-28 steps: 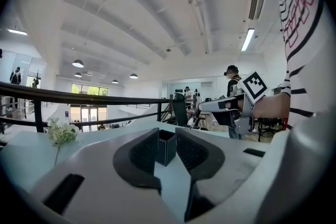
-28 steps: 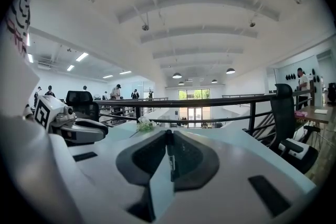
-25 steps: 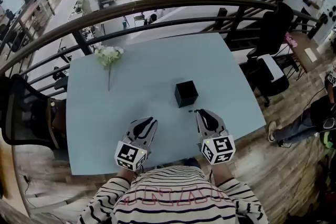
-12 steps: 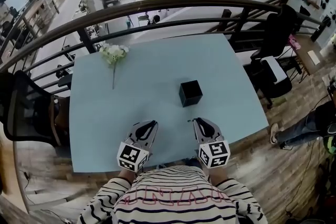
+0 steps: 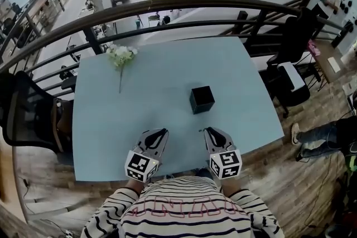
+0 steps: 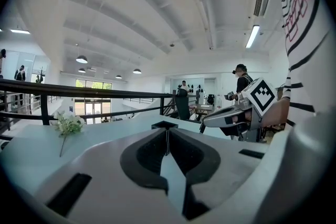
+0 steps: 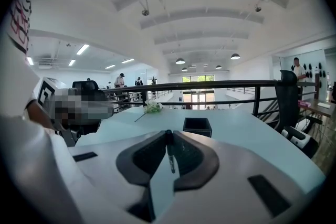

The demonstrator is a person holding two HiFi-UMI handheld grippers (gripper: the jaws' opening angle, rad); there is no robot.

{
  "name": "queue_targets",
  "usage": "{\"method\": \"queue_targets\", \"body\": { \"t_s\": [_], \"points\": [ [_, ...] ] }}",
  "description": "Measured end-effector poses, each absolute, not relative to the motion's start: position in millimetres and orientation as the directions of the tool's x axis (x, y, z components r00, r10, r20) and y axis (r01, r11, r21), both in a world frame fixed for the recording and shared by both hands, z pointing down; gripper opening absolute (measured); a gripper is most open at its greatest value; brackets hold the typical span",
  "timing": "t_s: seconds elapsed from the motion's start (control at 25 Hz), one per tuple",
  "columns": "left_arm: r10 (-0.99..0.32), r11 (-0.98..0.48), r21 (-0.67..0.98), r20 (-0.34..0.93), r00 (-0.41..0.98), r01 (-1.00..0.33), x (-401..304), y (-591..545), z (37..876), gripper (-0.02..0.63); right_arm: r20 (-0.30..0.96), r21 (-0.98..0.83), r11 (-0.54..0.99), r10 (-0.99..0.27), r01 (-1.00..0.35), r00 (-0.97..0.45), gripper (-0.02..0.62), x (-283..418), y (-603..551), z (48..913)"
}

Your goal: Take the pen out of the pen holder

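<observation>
The black square pen holder (image 5: 201, 100) stands on the light blue table (image 5: 150, 92), right of its middle. It also shows ahead in the right gripper view (image 7: 197, 126) and the left gripper view (image 6: 164, 125). My right gripper (image 5: 204, 130) hovers just in front of the holder, near the table's front edge. It is shut on a thin dark pen (image 7: 169, 153) that hangs down from between its fingertips. My left gripper (image 5: 163, 131) is beside it on the left, shut with nothing in it, and its fingertips (image 6: 167, 132) meet.
A white flower sprig (image 5: 120, 56) lies at the table's far left. A dark curved railing (image 5: 167, 5) runs behind the table. A black chair (image 5: 25, 120) stands at the left and an office chair (image 5: 290, 78) at the right. A person's leg (image 5: 323, 134) is on the floor at the right.
My right gripper, with the pen in it, has drawn back from the holder toward the person and sunk lower. The left gripper has stayed in place.
</observation>
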State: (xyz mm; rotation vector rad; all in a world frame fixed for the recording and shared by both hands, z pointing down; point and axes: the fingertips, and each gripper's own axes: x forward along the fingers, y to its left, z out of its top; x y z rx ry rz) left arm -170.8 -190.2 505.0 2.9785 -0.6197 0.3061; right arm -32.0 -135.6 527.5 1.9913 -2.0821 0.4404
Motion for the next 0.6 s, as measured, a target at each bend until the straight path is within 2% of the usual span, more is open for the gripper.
{"method": "queue_targets", "body": {
  "t_s": [0.6],
  "points": [
    [-0.396, -0.907, 0.057, 0.228, 0.889, -0.418, -156.2, -189.4, 509.3, 0.038, 0.373, -0.061, 0.066, -0.924, -0.996, -0.084, 0.058, -20.9, -140.9, 528.2]
  ]
}}
